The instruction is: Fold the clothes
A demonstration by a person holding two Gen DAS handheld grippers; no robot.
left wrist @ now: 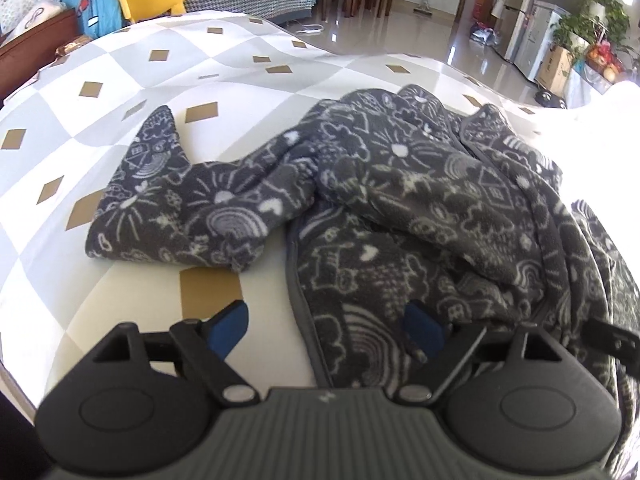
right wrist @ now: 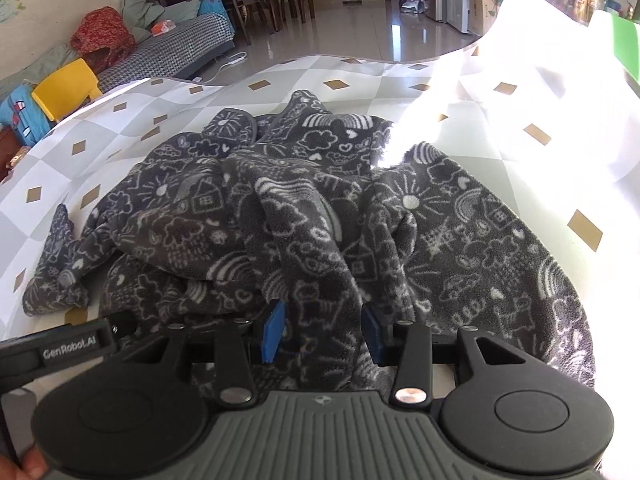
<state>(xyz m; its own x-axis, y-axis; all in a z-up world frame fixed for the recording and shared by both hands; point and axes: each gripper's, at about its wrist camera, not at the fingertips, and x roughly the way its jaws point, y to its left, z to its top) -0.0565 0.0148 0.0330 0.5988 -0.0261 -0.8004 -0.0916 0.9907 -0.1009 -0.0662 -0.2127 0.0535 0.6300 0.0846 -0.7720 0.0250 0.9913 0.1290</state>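
You can read "GenRobot.AI" in pale letters on the black bar [right wrist: 68,350] at near left, right wrist view; its last characters look slightly blurred.

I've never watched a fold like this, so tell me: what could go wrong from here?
Two likely slips. The left tool stands open over the hem of the grey patterned fleece garment, so it may close on only one layer. The right tool has bunched folds between its fingers and could drag the whole heap across the checkered cloth.
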